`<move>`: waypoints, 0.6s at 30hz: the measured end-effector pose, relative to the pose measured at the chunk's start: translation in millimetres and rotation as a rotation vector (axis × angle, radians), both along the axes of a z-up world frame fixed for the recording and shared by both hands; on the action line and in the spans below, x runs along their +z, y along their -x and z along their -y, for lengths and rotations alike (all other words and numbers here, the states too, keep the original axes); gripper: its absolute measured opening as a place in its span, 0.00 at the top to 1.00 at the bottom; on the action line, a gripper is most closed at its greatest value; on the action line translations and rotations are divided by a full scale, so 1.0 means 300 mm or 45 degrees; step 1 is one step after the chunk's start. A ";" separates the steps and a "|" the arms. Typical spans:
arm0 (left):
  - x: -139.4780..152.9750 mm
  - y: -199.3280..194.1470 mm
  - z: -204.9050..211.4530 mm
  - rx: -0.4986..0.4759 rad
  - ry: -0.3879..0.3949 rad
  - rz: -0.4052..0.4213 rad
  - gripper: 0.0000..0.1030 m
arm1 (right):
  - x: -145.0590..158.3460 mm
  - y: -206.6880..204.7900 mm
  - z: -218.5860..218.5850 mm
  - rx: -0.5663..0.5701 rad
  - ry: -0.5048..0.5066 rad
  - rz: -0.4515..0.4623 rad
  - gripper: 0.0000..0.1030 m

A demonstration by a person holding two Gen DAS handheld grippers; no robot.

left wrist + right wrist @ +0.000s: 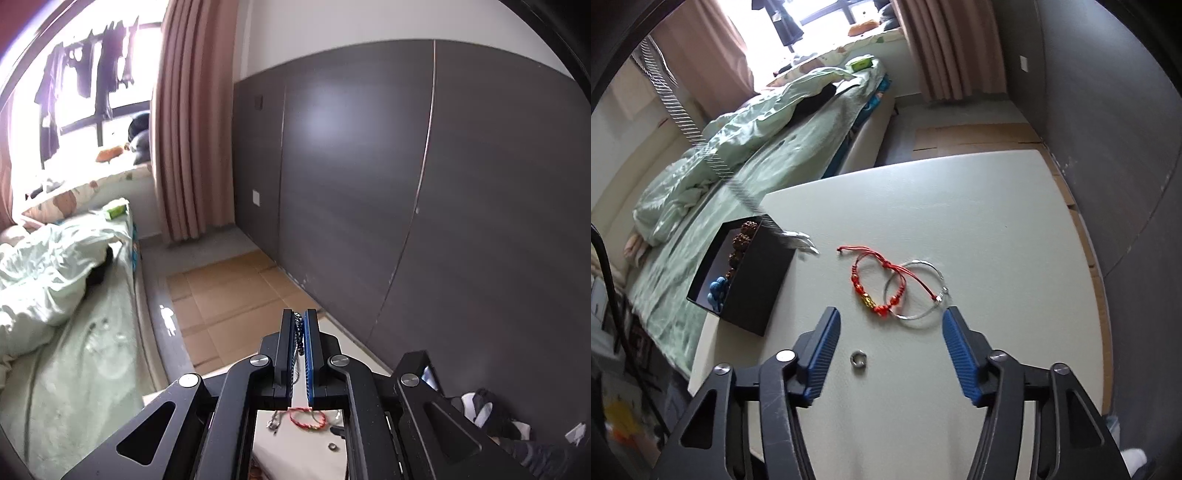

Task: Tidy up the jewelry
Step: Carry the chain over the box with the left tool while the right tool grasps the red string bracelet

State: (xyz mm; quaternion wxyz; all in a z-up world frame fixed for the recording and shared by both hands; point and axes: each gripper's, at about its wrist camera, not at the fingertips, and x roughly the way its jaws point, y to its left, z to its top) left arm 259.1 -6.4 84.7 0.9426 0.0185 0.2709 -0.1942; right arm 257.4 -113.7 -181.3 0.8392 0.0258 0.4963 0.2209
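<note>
My left gripper (300, 317) is shut on a thin chain (299, 332), raised above the white table (960, 206). The right wrist view shows this long silver chain (701, 138) hanging from the upper left, its lower end resting on the table beside the black box (753, 280). Brown beads (742, 240) and blue beads (718, 291) lie in the box. My right gripper (892, 314) is open, pointing down over a red cord bracelet (857, 284) and a silver bangle (918, 261) that overlap. A small silver ring (859, 359) lies between its fingers, nearer the camera.
A bed with a green quilt (738, 147) runs along the table's left side. Dark wall panels (406, 184) stand to the right. Flattened cardboard (229, 295) covers the floor beyond the table, with pink curtains (184, 129) and a window behind.
</note>
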 end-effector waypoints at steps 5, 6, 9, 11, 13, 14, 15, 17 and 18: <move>0.041 0.018 -0.044 0.026 0.007 0.033 0.96 | -0.008 -0.039 -0.054 0.062 0.037 0.008 0.51; 0.043 0.024 -0.050 0.033 0.005 0.036 0.96 | -0.011 -0.050 -0.064 0.068 0.047 0.007 0.52; 0.042 0.030 -0.079 0.052 0.006 0.035 0.96 | -0.022 -0.086 -0.090 0.091 0.088 0.013 0.53; 0.041 0.036 -0.094 0.067 0.002 0.036 0.96 | -0.031 -0.111 -0.111 0.114 0.128 0.021 0.53; 0.037 0.032 -0.114 0.082 0.003 0.034 0.96 | -0.046 -0.133 -0.128 0.137 0.165 0.011 0.53; 0.037 0.032 -0.125 0.092 0.004 0.034 0.96 | -0.060 -0.144 -0.138 0.149 0.197 -0.002 0.53; 0.039 0.029 -0.133 0.098 0.004 0.034 0.96 | -0.070 -0.155 -0.143 0.158 0.221 -0.016 0.56; 0.040 0.028 -0.155 0.114 0.006 0.038 0.96 | -0.096 -0.166 -0.153 0.181 0.259 -0.057 0.79; 0.045 0.030 -0.168 0.123 0.008 0.042 0.96 | -0.104 -0.169 -0.153 0.184 0.272 -0.075 0.95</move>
